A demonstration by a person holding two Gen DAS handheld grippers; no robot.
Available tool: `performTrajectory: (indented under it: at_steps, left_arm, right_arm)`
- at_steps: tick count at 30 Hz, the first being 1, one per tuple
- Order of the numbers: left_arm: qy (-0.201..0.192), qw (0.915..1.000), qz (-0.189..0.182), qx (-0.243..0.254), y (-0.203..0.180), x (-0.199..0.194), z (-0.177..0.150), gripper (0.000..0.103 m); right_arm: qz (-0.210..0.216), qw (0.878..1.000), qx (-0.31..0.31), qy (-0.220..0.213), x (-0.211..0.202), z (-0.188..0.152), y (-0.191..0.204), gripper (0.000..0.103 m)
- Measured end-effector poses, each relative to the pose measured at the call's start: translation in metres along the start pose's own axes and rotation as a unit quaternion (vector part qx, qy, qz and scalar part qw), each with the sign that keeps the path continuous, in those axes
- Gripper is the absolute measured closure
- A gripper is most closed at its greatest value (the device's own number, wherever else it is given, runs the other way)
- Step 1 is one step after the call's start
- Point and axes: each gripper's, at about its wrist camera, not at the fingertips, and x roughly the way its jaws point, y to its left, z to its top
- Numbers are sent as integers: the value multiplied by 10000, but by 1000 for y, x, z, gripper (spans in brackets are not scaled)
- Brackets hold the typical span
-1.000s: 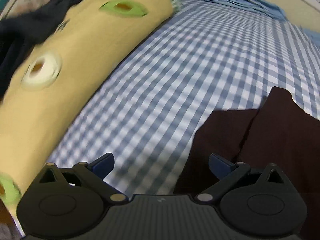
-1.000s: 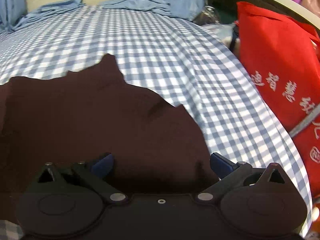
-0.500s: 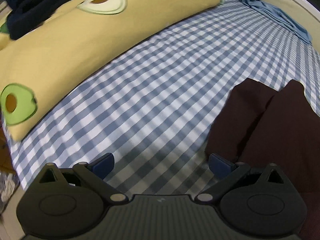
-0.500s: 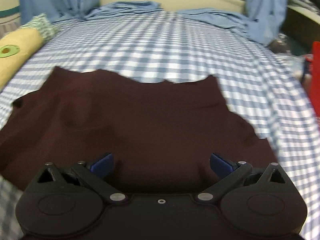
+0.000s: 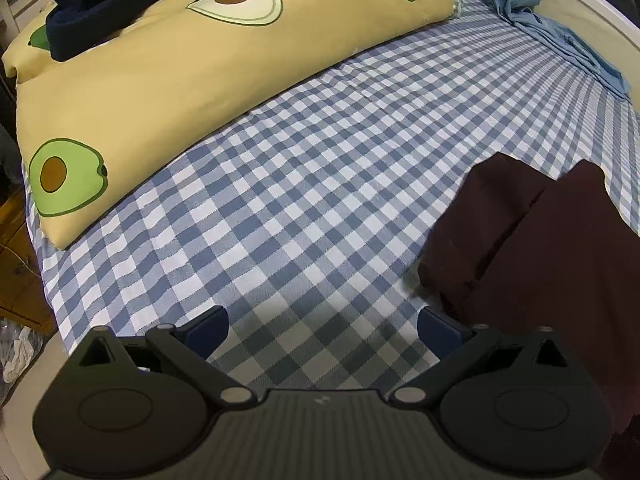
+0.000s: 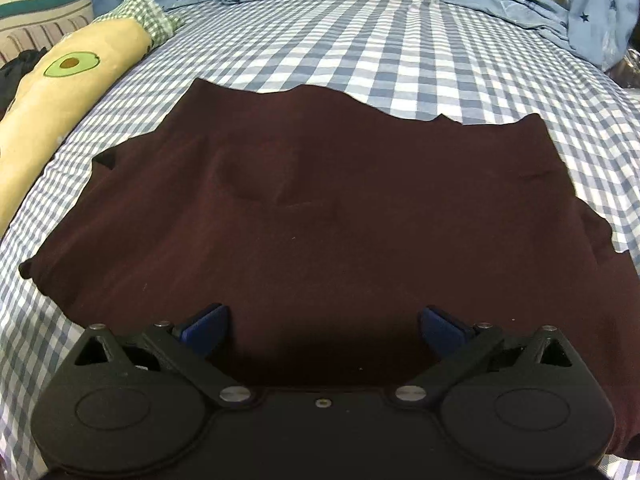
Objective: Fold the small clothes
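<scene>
A dark maroon garment (image 6: 320, 216) lies spread flat on the blue-and-white checked bedsheet (image 6: 400, 48). In the left wrist view its left part (image 5: 540, 264) shows at the right, with a folded flap along its edge. My right gripper (image 6: 323, 330) is open and empty, hovering over the garment's near edge. My left gripper (image 5: 322, 330) is open and empty above bare sheet (image 5: 304, 184), its right finger close to the garment's left edge.
A yellow avocado-print quilt (image 5: 160, 80) lies along the left of the bed, with a dark navy garment (image 5: 104, 4) on top. Light blue cloth (image 6: 520, 4) is bunched at the far edge. The bed's left edge and the floor (image 5: 16, 264) show at left.
Both grippers have swung: the left view turned toward the quilt and the garment's left edge, the right view turned left from a red bag to face the garment squarely. Both stayed open.
</scene>
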Motion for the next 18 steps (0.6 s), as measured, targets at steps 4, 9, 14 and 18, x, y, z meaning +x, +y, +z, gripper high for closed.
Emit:
performTrajectory:
  at_steps: [4,9,14,18]
  left_arm:
    - [6,9999,-12,132,-8,-1,-2,1]
    - [73,9996,-138,244,-19,1,-6,1]
    - [280,9952,-907,247,-28,6,-17,1]
    - [600,9902,-1218,324,-40,15,-25,1]
  right_arm:
    - [48,10000,-25,45,4,-1,-2,0]
    - [147,9995,81,261,12,1,-8,0]
    - [311,9975,335,534,20,0,-17,0]
    - [450,9953,510,685,22,1,-22,0]
